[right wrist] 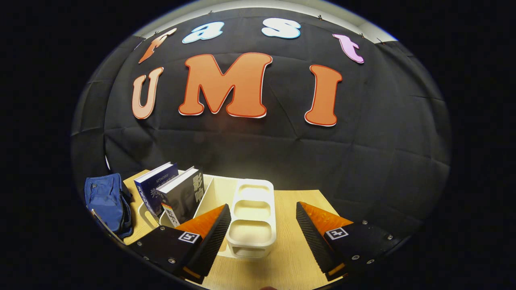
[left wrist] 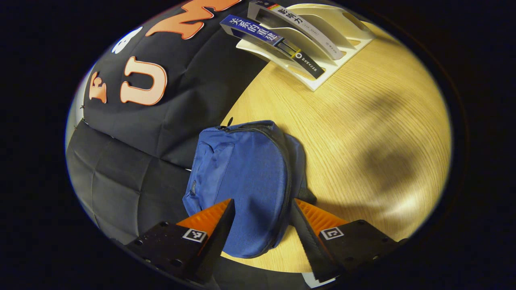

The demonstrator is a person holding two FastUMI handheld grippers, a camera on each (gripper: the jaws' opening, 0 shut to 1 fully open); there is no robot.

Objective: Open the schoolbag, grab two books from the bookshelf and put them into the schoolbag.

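Observation:
A blue schoolbag (left wrist: 246,181) lies flat on the wooden table (left wrist: 363,133), its zipper running along the right side and closed as far as I can see. My left gripper (left wrist: 262,209) hovers open just above the bag's near end, nothing between its fingers. At the table's far end a white bookshelf (left wrist: 318,44) holds two leaning books: a blue one (left wrist: 258,32) and a dark one (left wrist: 298,28). In the right gripper view the same shelf (right wrist: 250,217) stands straight ahead, with the blue book (right wrist: 155,189) and dark book (right wrist: 183,197) at its left. My right gripper (right wrist: 262,215) is open before the shelf's end. The schoolbag (right wrist: 107,201) sits far left.
The black cloth wall (left wrist: 161,121) runs close behind the bag and the shelf. Bare wooden table (right wrist: 290,257) stretches to the right of the bag and in front of the shelf.

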